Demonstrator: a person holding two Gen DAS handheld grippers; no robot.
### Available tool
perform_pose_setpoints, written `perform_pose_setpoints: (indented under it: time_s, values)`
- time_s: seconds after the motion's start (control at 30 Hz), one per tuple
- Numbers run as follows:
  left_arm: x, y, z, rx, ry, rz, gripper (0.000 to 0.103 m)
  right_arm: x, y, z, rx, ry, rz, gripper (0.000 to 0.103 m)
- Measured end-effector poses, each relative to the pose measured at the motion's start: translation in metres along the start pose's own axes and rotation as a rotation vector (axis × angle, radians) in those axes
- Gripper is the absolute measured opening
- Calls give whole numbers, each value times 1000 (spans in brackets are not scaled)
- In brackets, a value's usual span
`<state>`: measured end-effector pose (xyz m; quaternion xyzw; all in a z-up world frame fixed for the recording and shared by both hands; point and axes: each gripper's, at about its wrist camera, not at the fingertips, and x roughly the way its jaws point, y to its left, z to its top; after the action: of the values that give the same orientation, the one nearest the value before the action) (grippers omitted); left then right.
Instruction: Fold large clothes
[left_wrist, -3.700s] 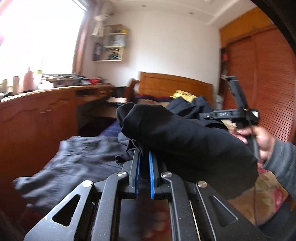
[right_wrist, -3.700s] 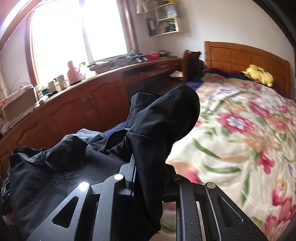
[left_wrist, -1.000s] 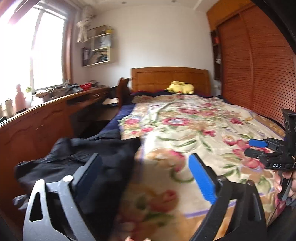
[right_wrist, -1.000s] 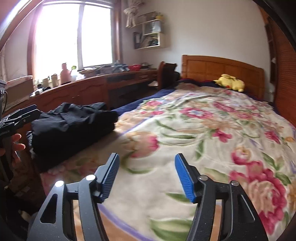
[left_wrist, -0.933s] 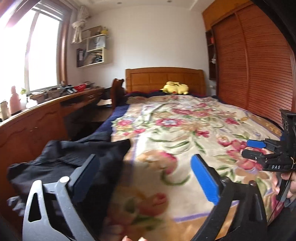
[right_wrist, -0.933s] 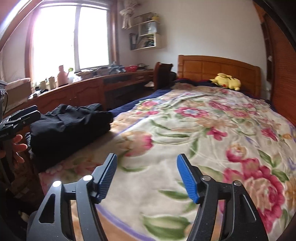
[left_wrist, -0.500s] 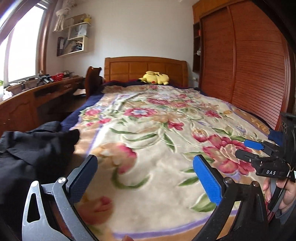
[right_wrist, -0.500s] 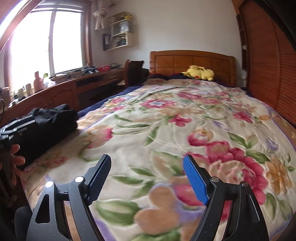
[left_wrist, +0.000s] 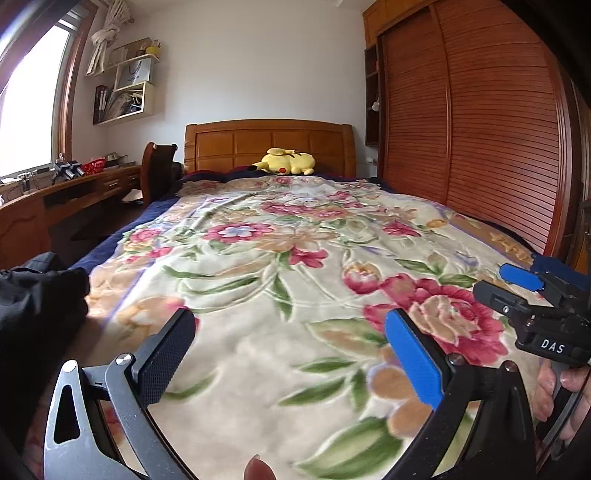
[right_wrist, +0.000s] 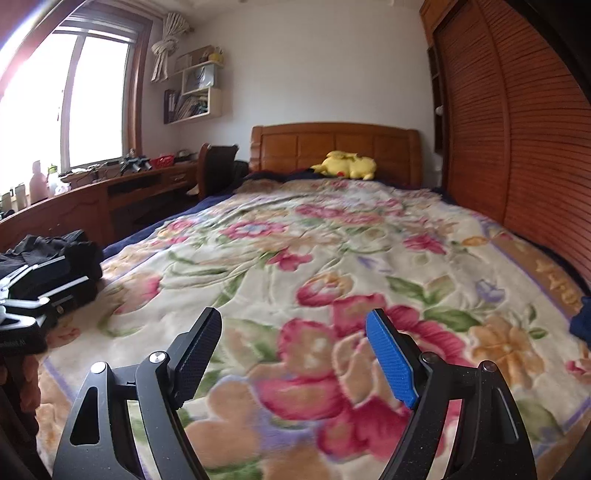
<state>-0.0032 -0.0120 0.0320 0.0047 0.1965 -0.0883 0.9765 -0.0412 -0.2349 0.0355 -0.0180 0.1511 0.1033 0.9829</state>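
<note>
The black garment (right_wrist: 51, 258) is found lying in a bundled, roughly folded heap at the near left edge of the bed (right_wrist: 332, 258), on the floral blanket (left_wrist: 295, 277). It is touched by neither tool. In the left wrist view only its dark corner is seen, at the left margin.

The left hand-held gripper (left_wrist: 291, 354) is observed with its jaws wide apart and nothing between them; only blanket is seen beyond. The right hand-held gripper (right_wrist: 293, 354) has just been opening, and its jaws likewise stand wide apart and empty.

The garment is judged to be soft, limp and moderately bulky; a matte woven cloth with thick rolled edges is indicated. It is expected to sag and unfold if lifted by one point. Hold is best taken at two well-separated points along a folded edge or hem, where the layers are thick enough to be pinched.

The blanket is noted as plush, with raised flower relief, and some drag on the cloth is expected. A wooden headboard (right_wrist: 332, 147), a yellow plush toy (right_wrist: 345, 164) and slatted wardrobe doors (right_wrist: 517, 147) are recorded beyond.
</note>
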Motion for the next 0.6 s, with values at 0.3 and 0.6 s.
perform_pose_setpoints:
  time_s: [0.3, 0.6]
  values:
    - [4, -13, -13, 14, -7, 6, 103, -14, -10, -17, 31, -49, -63, 82]
    - [3, -15, -18, 31, -3, 45, 103, -2, -8, -17, 35, -69, -82, 82]
